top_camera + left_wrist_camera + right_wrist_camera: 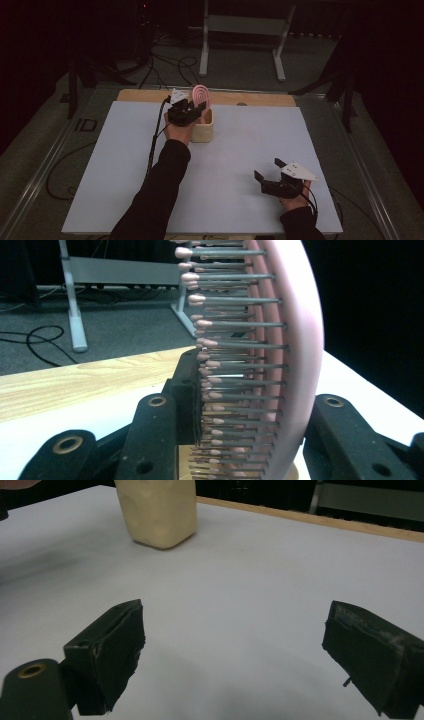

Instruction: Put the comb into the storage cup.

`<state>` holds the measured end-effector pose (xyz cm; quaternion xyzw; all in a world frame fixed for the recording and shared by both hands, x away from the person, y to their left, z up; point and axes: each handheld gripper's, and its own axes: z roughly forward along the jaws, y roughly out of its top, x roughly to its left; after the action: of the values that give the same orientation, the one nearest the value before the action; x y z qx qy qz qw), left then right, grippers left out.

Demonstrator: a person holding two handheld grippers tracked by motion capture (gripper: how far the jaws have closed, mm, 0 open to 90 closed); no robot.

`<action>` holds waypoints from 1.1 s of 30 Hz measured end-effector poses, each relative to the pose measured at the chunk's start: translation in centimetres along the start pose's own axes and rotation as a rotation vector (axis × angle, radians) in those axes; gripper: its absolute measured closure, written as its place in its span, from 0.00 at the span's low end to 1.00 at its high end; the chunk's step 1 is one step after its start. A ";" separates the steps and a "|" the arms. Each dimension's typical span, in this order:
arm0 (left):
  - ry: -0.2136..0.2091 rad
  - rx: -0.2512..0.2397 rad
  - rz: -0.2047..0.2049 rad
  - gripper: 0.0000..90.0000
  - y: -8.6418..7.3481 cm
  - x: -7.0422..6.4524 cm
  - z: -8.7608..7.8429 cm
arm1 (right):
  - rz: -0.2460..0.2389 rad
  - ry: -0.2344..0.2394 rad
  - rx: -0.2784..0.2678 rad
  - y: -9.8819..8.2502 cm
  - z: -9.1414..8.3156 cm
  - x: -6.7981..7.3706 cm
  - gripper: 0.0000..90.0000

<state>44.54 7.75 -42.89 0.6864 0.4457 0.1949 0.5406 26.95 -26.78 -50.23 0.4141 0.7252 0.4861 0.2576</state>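
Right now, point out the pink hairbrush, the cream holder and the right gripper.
pink hairbrush (201,96), high view, on its bristled head.
cream holder (159,511), right gripper view, on its front wall.
right gripper (235,652), right gripper view, midway between its open jaws.

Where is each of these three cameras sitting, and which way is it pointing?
High view: above the person's side, looking forward and down on the white table; both forearms, left gripper and right gripper show.
Left gripper view: rides that gripper, facing the pink hairbrush clamped between its black jaws.
Right gripper view: rides the right gripper, low over the table, looking between open jaws toward the cream holder.
Shared: the holder shows in the high and right gripper views, the hairbrush in the high and left.
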 end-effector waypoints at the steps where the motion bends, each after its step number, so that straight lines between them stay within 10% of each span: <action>1: -0.001 0.002 -0.001 0.70 0.0 0.1 0.0 | 0.001 0.000 0.000 0.0 0.0 0.0 0.11; 33: 0.023 0.037 -0.007 0.66 0.0 1.7 0.0 | -0.001 0.004 0.002 0.0 0.1 0.0 0.11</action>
<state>45.42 9.13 -43.26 0.6926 0.4578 0.1927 0.5231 27.02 -26.70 -50.28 0.4130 0.7262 0.4862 0.2561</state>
